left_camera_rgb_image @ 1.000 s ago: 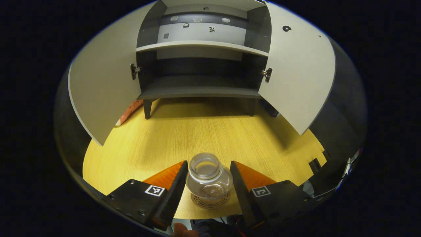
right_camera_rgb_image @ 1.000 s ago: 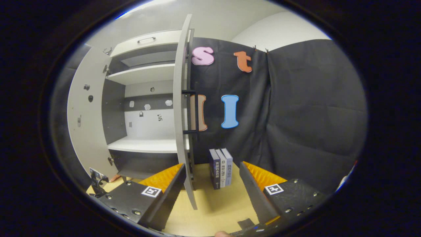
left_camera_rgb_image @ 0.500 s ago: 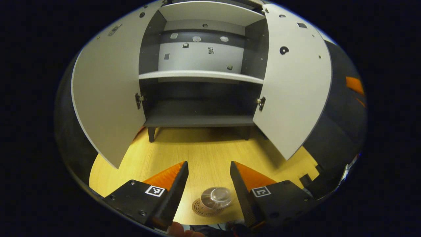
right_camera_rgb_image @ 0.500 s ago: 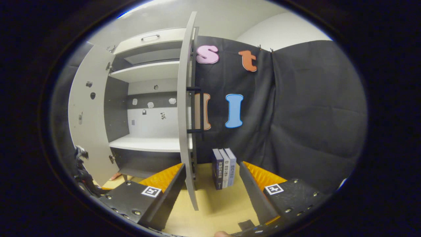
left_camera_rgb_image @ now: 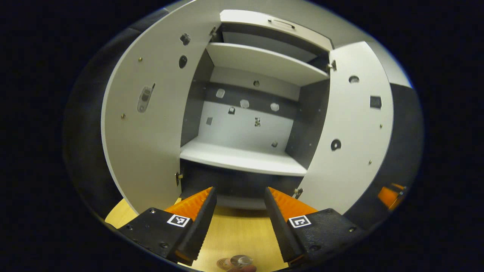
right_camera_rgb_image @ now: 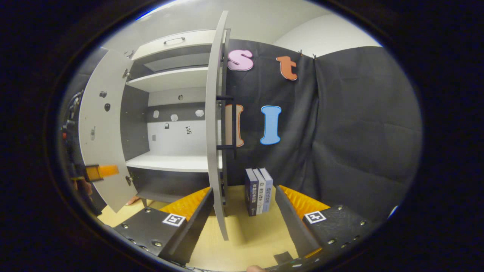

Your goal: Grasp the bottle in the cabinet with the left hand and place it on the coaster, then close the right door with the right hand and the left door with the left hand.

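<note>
In the left gripper view the clear bottle (left_camera_rgb_image: 240,260) stands on the round coaster (left_camera_rgb_image: 224,263) at the very bottom edge, below and behind my left gripper (left_camera_rgb_image: 239,207). That gripper is open with nothing between its fingers and faces the open cabinet (left_camera_rgb_image: 242,156); the left door (left_camera_rgb_image: 151,124) and right door (left_camera_rgb_image: 349,128) stand wide. In the right gripper view my right gripper (right_camera_rgb_image: 244,206) is open, its fingers either side of the right door (right_camera_rgb_image: 215,124) seen edge-on, with the black handle (right_camera_rgb_image: 231,122) on its outer face. The left gripper (right_camera_rgb_image: 99,171) shows at far left.
Three books (right_camera_rgb_image: 259,190) stand upright on the wooden table (right_camera_rgb_image: 249,238) just right of the right door. The cabinet's white shelf (left_camera_rgb_image: 245,158) is bare. Black cloth hangs behind and to the right.
My left gripper has risen and pulled away from the bottle, leaving it on the coaster, and now faces the cabinet's upper shelves. The right gripper has edged slightly toward the right door.
</note>
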{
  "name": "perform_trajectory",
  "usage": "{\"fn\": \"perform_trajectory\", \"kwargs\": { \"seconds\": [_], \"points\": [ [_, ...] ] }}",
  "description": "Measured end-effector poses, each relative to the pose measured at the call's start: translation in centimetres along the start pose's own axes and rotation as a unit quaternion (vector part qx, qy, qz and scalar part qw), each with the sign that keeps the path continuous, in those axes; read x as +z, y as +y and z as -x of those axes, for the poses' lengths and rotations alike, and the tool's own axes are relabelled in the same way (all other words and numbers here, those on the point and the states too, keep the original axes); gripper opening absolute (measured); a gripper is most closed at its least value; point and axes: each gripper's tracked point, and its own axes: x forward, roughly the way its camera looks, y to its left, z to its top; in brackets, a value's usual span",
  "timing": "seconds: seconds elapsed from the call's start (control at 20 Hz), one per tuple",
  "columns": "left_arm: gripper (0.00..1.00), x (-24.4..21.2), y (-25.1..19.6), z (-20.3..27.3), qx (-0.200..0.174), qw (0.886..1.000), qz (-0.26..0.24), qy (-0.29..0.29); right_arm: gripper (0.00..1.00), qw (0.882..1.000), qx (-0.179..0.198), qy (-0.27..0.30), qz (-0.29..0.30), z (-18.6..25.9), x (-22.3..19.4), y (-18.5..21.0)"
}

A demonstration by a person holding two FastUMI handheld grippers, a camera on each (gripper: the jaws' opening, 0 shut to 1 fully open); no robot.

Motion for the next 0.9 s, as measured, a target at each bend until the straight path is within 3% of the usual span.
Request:
{"fn": "perform_trajectory", "kwargs": {
  "seconds": [0.1,0.15,0.25,0.45,0.7,0.9],
  "points": [
    [0.83,2.5,-0.4,0.4,-0.009,0.999,0.020,-0.027,0.99,1.000,-0.003,-0.002,-0.004,-0.1,0.2,-0.1],
    [0.91,3.7,-0.1,0.6,-0.003,0.999,0.020,-0.040,0.99,1.000,-0.004,-0.002,-0.005,-0.2,0.2,-0.1],
    [0.95,5.5,0.7,1.1,0.015,0.998,0.010,-0.066,0.99,1.000,-0.004,-0.004,-0.001,-0.5,0.5,-0.1],
    [0.95,6.9,1.8,2.2,0.041,0.995,-0.018,-0.092,0.99,0.999,-0.021,-0.026,0.015,-2.0,2.3,-1.2],
    [0.95,6.7,4.2,3.8,0.084,0.991,-0.057,-0.092,0.98,0.996,-0.072,-0.060,0.007,-4.5,5.7,-3.5],
    [0.95,6.1,5.4,4.6,0.109,0.985,-0.100,-0.086,0.99,0.995,-0.070,-0.069,0.016,-6.3,6.7,-2.9]
  ]
}}
